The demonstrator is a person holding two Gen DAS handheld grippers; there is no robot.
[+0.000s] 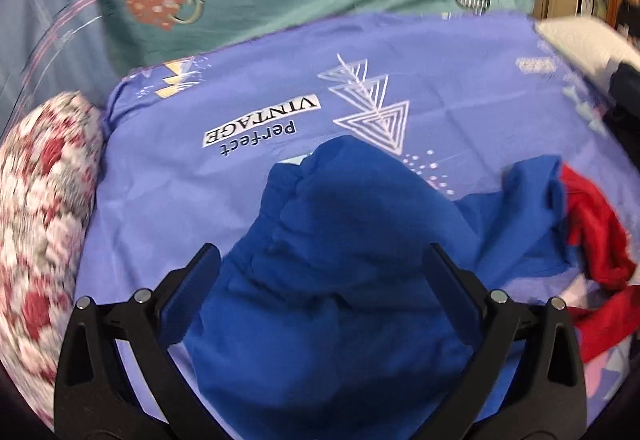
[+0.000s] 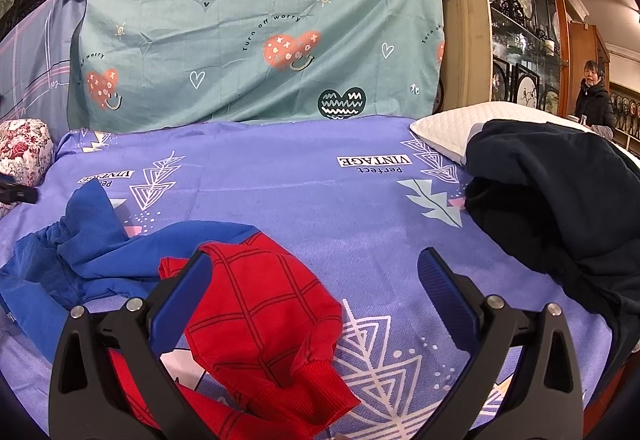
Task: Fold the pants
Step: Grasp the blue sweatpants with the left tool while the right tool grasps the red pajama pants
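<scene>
The pants, part blue and part red with a dark web pattern, lie crumpled on the purple bedsheet (image 2: 320, 200). In the left wrist view the blue part (image 1: 340, 240) bulges up between the fingers of my left gripper (image 1: 322, 252), which is open wide just above it; the red part (image 1: 596, 232) lies to the right. In the right wrist view my right gripper (image 2: 316, 258) is open over the red leg (image 2: 260, 304), whose ribbed cuff points toward the camera. The blue part (image 2: 92, 240) spreads to the left.
A floral pillow (image 2: 20, 148) sits at the bed's left edge, a white quilted pillow (image 2: 444, 132) and a dark garment (image 2: 560, 192) at the right. A teal heart-print sheet (image 2: 260, 40) hangs behind the bed. A person (image 2: 596, 96) stands far right.
</scene>
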